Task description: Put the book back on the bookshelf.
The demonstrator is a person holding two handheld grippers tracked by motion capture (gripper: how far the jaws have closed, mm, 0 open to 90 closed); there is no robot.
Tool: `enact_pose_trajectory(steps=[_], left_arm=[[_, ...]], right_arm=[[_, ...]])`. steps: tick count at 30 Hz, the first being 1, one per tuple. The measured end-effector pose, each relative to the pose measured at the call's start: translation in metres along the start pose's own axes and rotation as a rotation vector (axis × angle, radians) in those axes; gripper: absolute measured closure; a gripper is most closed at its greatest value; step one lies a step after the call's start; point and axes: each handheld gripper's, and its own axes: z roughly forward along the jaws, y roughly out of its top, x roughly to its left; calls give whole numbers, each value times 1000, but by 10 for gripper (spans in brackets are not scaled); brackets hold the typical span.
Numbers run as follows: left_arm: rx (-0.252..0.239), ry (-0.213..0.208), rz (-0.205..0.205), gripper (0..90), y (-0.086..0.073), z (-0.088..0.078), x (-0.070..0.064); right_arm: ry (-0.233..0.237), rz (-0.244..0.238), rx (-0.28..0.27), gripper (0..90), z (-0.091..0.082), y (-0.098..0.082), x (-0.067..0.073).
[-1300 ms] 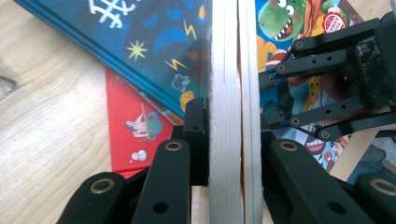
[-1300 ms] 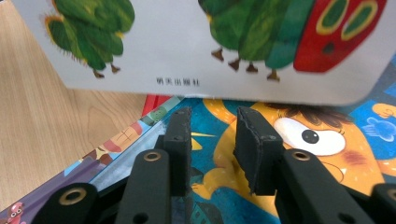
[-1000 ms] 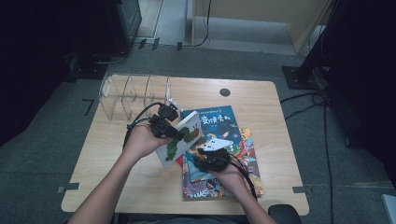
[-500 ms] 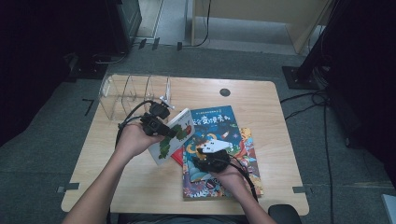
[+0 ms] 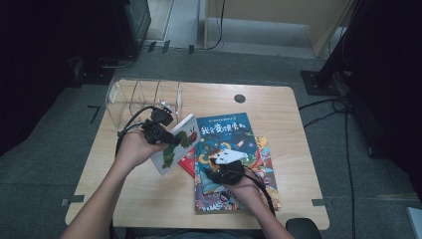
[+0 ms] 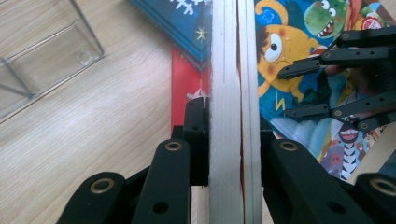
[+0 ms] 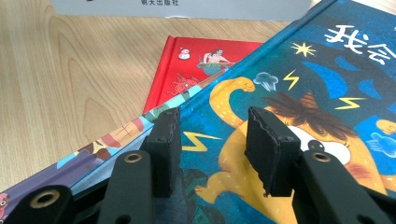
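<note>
My left gripper (image 5: pixel 166 137) is shut on a white picture book (image 5: pixel 178 144), held tilted on edge above the table's left half. In the left gripper view its pads (image 6: pixel 198 140) press both sides of the book's edge (image 6: pixel 229 93). My right gripper (image 5: pixel 219 167) sits over the blue book (image 5: pixel 224 134) that tops the pile. Its jaws have just been opening and stand apart just above the blue cover (image 7: pixel 303 93), with nothing between the fingers (image 7: pixel 261 140). A red book (image 7: pixel 196 70) and a colourful book (image 7: pixel 93 144) lie under the blue one.
A clear acrylic rack with dividers (image 5: pixel 144 99) stands at the table's back left, just beyond the left hand. Bare wood (image 5: pixel 124 189) lies left of the pile. A round cable hole (image 5: pixel 240 98) sits near the back edge. The gripper cable (image 5: pixel 132 119) loops beside the rack.
The left hand has carried the white book leftward off the pile, closer to the rack. The right hand has stayed over the blue book.
</note>
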Motion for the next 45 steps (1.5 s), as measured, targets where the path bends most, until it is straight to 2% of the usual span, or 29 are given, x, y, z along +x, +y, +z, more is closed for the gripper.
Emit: enact_pose_trajectory(steps=[21, 30, 40, 42, 45], left_arm=[[-4, 14, -62, 769, -19, -6, 20], [-1, 37, -95, 770, -26, -9, 30], [3, 54, -164, 770, -23, -15, 45], [9, 63, -193, 770, -22, -15, 50], [18, 80, -216, 770, -18, -13, 54]], right_arm=[[1, -1, 0, 540, 0, 0, 1], [1, -1, 0, 540, 0, -1, 1], [1, 0, 0, 539, 0, -1, 1], [1, 0, 0, 539, 0, -1, 1], [1, 0, -1, 540, 0, -1, 1]])
